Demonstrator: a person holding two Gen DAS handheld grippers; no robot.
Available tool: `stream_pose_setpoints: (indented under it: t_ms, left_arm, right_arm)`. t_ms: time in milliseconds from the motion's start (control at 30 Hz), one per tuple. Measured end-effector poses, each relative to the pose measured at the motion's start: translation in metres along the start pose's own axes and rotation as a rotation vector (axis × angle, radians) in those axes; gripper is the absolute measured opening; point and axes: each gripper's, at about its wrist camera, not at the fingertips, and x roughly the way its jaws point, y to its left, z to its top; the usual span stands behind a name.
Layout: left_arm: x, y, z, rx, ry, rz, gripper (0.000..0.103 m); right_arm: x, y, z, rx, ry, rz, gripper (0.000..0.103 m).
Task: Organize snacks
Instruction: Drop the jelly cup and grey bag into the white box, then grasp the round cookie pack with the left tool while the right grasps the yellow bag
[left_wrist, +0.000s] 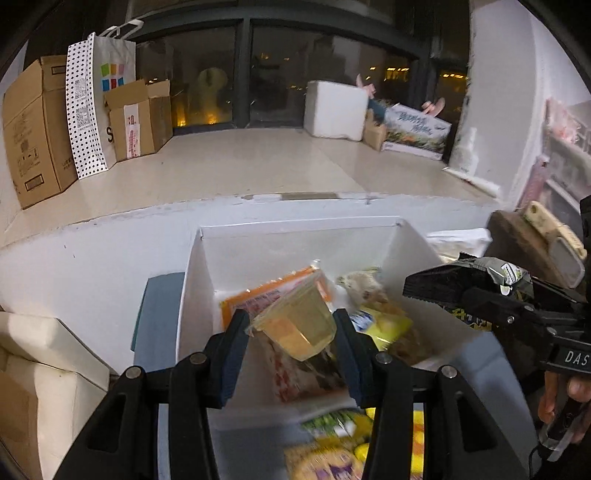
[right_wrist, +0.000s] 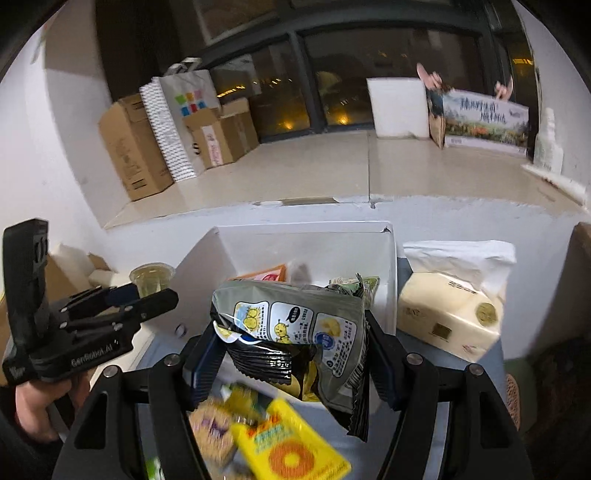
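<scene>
My left gripper (left_wrist: 291, 328) is shut on a clear jelly cup (left_wrist: 299, 325) and holds it above the white box (left_wrist: 295, 230). The box holds an orange packet (left_wrist: 258, 295) and other snack packets. My right gripper (right_wrist: 291, 343) is shut on a grey and black snack bag (right_wrist: 291, 328), above the box's near edge (right_wrist: 306, 230). In the left wrist view the right gripper (left_wrist: 461, 291) comes in from the right with the bag (left_wrist: 498, 271). In the right wrist view the left gripper (right_wrist: 140, 295) with the cup (right_wrist: 151, 278) is at the left.
Loose yellow snack packets (right_wrist: 288, 446) lie on the table in front of the box. A tissue pack (right_wrist: 450, 314) stands right of the box. Cardboard boxes (left_wrist: 33, 125), a paper bag (left_wrist: 99, 96) and a white foam box (left_wrist: 334, 109) stand on the floor beyond.
</scene>
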Motion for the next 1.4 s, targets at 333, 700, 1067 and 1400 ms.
stream_pose_setpoints:
  t_ms: [333,700,1067,1400]
  left_arm:
    - [0.022,0.017,-0.005,-0.06,0.062,0.013,0.103]
    - [-0.035,0.008,-0.04,-0.05,0.056,-0.024,0.103]
    - [-0.144,-0.013,-0.144,-0.034,0.016,-0.088,0.103]
    - [-0.158,-0.024,-0.212,-0.114,0.043,-0.131,0.103]
  right_arm:
    - [0.022,-0.007,0.01,-0.034,-0.039,-0.019,0.103]
    - [-0.035,-0.009,-0.01,0.029,-0.087,0.117,0.103]
    - [-0.116,-0.007,-0.122,-0.01,-0.075,0.227,0.103]
    - [-0.046,0.006,-0.16,-0.121,0.131,0.162,0.103]
